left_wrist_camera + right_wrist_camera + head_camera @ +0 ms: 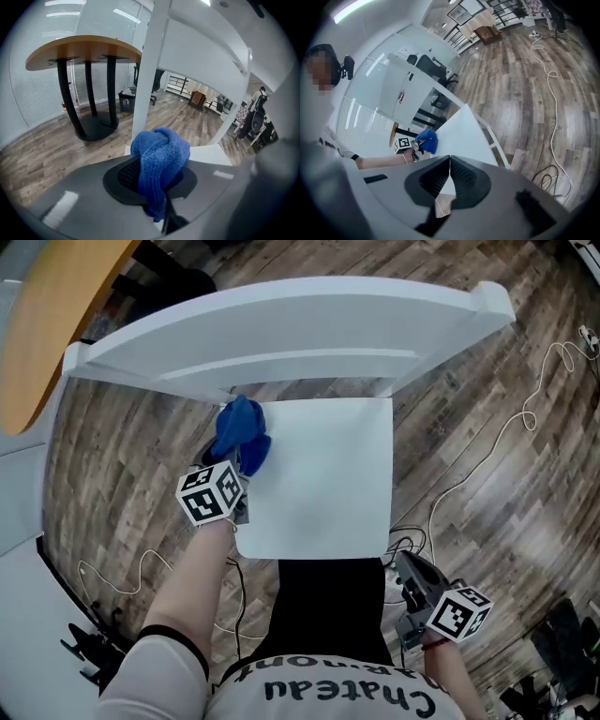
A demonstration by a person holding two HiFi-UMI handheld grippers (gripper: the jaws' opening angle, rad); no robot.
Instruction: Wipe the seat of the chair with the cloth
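Note:
A white chair stands below me, its flat seat (pixel 323 479) bare and its backrest (pixel 291 329) at the far side. My left gripper (pixel 239 463) is shut on a bunched blue cloth (pixel 241 432), which rests at the seat's back left corner beside the backrest post. In the left gripper view the blue cloth (pixel 160 161) bulges up from between the closed jaws, with the seat (pixel 211 154) just beyond. My right gripper (pixel 405 582) hangs off the seat's front right corner, shut and empty. The right gripper view shows the seat (pixel 457 136) and the cloth (pixel 427 140) far off.
A round wooden table (pixel 52 320) with black legs (pixel 86 96) stands to the left. White cables (pixel 506 437) trail over the wooden floor at right, and black cables (pixel 403 545) lie near the seat's front right corner. Dark gear (pixel 89 648) sits at lower left.

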